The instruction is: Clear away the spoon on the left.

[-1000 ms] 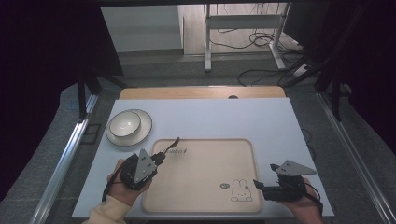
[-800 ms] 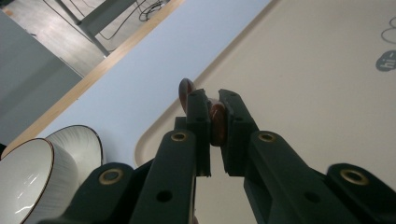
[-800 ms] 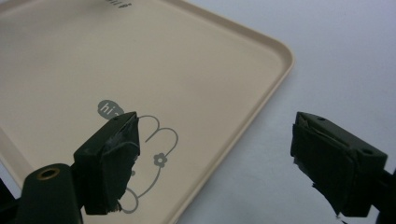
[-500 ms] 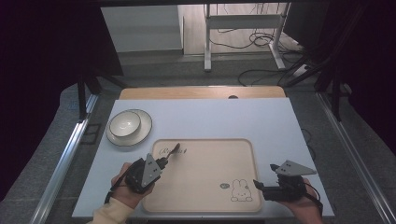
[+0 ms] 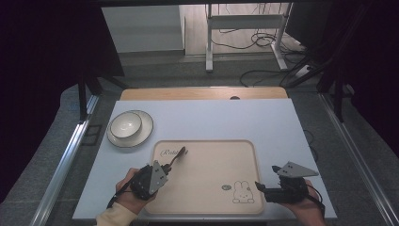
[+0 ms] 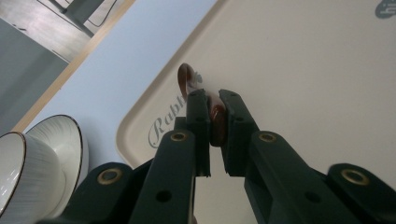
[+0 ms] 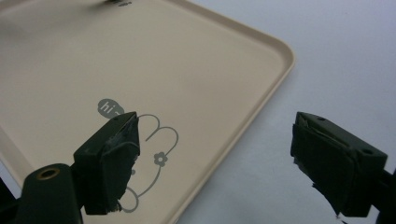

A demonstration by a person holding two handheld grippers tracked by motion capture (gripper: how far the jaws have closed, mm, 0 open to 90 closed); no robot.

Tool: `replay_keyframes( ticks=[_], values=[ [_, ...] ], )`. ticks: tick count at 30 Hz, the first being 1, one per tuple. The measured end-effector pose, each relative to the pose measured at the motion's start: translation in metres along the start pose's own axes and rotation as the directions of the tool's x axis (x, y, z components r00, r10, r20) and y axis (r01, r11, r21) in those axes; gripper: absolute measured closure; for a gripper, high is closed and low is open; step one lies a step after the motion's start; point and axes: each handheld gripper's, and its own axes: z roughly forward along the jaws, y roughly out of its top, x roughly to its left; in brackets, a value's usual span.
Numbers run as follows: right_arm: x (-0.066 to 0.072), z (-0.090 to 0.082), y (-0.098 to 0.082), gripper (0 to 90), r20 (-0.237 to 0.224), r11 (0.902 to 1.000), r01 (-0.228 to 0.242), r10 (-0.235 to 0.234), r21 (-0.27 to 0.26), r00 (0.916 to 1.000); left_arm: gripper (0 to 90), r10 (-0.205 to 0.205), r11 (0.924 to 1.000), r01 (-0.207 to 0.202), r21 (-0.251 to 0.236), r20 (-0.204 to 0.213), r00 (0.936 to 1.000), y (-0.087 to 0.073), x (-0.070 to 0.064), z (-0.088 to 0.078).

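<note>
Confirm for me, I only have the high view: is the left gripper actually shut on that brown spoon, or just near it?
Observer: Shut on it. The left gripper view shows the brown spoon pinched between both jaws.
Operator: Which part sticks out?
Observer: A curved brown end pokes out beyond the jaw tips, over the script lettering on the tray.
Operator: Right gripper holding anything?
Observer: No. In its own view the right gripper stands wide open, straddling the tray edge by the rabbit drawing.
</note>
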Motion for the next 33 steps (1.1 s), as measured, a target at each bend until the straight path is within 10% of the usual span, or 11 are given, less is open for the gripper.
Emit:
replay_keyframes(
  ticks=[33],
  values=[
    [0.001, 0.001, 0.0, 15.6, -0.004, 1.0, 0.006, -0.006, 0.002, 1.0, 72.0, 0.023, 0.9914, -0.04, 0.125, 0.131, 0.9911, -0.008, -0.021, 0.024]
  ],
)
